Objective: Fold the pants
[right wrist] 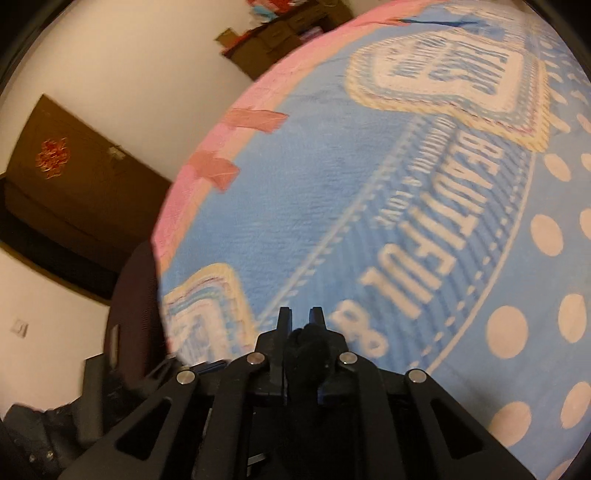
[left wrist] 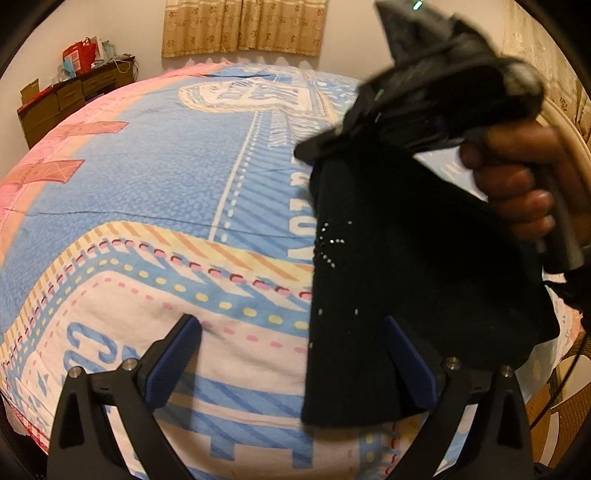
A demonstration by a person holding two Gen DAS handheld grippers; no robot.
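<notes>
In the left wrist view the black pants point(left wrist: 399, 266), dotted with small shiny studs, hang in the air over the bed. My right gripper point(left wrist: 308, 151) holds them by the top edge, and a person's hand point(left wrist: 517, 192) grips its handle. My left gripper point(left wrist: 295, 336) stands open low in front of the bed; the pants' lower left part hangs between its fingers, and no pad presses on it. In the right wrist view my right gripper point(right wrist: 301, 314) is shut on a bunch of black pants fabric point(right wrist: 306, 347).
The bed point(left wrist: 155, 177) is covered by a blue, pink and white printed sheet point(right wrist: 332, 192). A brown dresser point(left wrist: 74, 96) with clutter stands at the far left wall, under-window curtains point(left wrist: 243, 26) behind the bed. A brown door point(right wrist: 74, 192) and a dark rounded object point(right wrist: 133, 314) sit left of the bed.
</notes>
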